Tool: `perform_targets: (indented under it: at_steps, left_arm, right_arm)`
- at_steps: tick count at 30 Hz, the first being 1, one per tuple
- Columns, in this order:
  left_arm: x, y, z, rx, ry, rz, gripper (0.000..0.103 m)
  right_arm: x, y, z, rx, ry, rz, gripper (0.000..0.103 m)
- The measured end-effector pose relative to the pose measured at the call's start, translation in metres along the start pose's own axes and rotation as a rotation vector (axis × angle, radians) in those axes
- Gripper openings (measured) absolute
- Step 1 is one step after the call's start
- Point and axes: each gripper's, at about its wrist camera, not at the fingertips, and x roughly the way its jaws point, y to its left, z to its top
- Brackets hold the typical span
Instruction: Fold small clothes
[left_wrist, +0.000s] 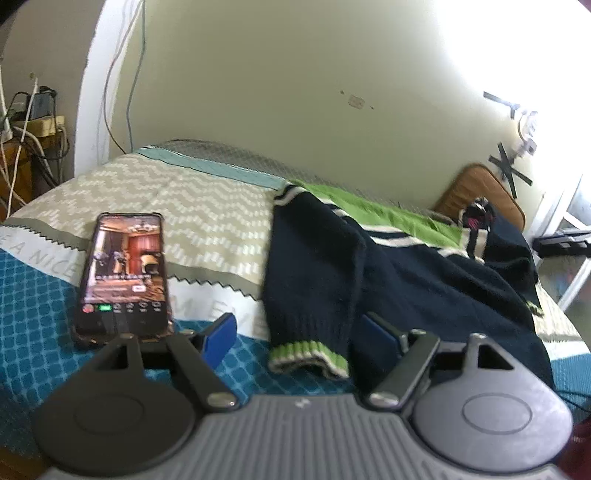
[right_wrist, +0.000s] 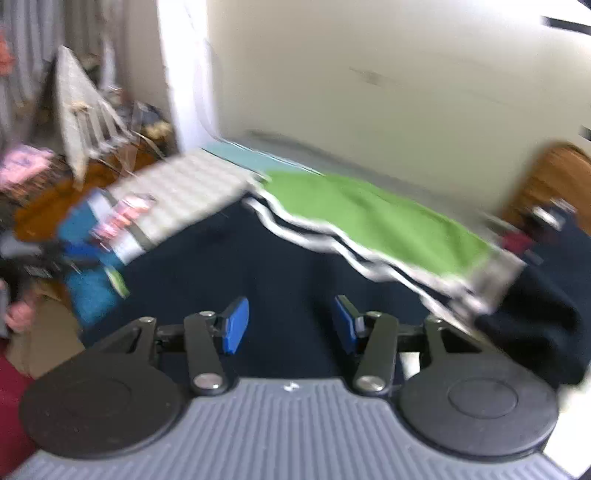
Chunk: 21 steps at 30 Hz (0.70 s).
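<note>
A navy knit sweater (left_wrist: 406, 277) with a green panel and white stripes lies spread on the bed. One sleeve is folded down over it, and its green-and-white cuff (left_wrist: 308, 356) points toward me. My left gripper (left_wrist: 298, 335) is open just above the bed, with the cuff lying loose between its blue pads (left_wrist: 219, 338). In the blurred right wrist view my right gripper (right_wrist: 290, 325) is open and empty, hovering over the navy body of the sweater (right_wrist: 221, 266). The green panel (right_wrist: 369, 214) lies beyond it.
A lit phone (left_wrist: 123, 273) leans on a zigzag-patterned pillow (left_wrist: 177, 206) at the left, over the blue bedsheet (left_wrist: 37, 295). A brown cushion (left_wrist: 480, 192) rests against the wall at the far right. Cables and a power strip (left_wrist: 40, 125) hang at far left. A hand (right_wrist: 16, 314) shows at the left edge.
</note>
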Motion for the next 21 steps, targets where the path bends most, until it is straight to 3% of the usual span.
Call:
perform_targets:
  at_steps: [4, 10, 13, 15, 16, 17, 18, 21]
  left_arm:
    - [-0.006, 0.009, -0.001, -0.017, -0.015, 0.019, 0.078]
    - [-0.029, 0.032, -0.004, -0.059, -0.048, 0.096, 0.081]
    - [-0.036, 0.046, -0.004, -0.091, -0.054, 0.139, 0.081]
    - [-0.038, 0.052, -0.004, -0.108, -0.052, 0.161, 0.081]
    - [-0.039, 0.055, -0.004, -0.111, -0.053, 0.171, 0.081]
    - [-0.040, 0.057, -0.002, -0.112, -0.054, 0.179, 0.081]
    - [-0.041, 0.059, -0.001, -0.110, -0.055, 0.184, 0.081]
    - [-0.035, 0.060, 0.011, -0.093, -0.062, 0.195, 0.081]
  right_arm:
    - [0.069, 0.049, 0.027, -0.118, 0.017, 0.139, 0.053]
    - [0.162, 0.141, 0.035, -0.349, 0.168, 0.379, 0.057]
    - [0.195, 0.172, 0.025, -0.448, 0.213, 0.395, 0.070]
    - [0.215, 0.180, 0.018, -0.490, 0.253, 0.369, 0.067]
    - [0.220, 0.182, 0.021, -0.496, 0.240, 0.362, 0.058]
    - [0.220, 0.182, 0.025, -0.498, 0.239, 0.388, 0.020]
    - [0.219, 0.180, 0.035, -0.485, 0.244, 0.396, 0.012]
    - [0.201, 0.159, 0.087, -0.383, 0.108, 0.376, 0.012]
